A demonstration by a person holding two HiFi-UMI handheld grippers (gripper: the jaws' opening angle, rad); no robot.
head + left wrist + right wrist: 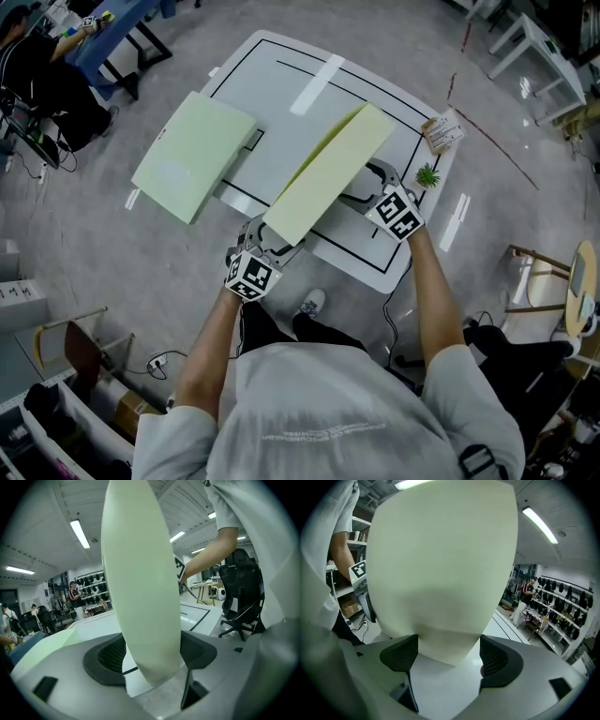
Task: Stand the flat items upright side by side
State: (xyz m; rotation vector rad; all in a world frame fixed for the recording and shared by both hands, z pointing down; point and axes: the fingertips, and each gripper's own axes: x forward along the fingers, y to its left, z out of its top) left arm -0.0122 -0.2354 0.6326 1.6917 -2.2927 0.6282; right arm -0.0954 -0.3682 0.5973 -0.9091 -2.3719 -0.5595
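Between left tool [150, 654] and right tool [449, 651]: pale board [328, 173], clamped both ends.

green boards [194, 155] [328, 173]: 2 | tongs [267, 239] [375, 183]: 2 | table [281, 141]: 1 | small plant [428, 175]: 1 | card [442, 131]: 1

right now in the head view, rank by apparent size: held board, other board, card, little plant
1. held board and other board: about alike; the held one is raised nearer the camera, so unranked
2. card
3. little plant
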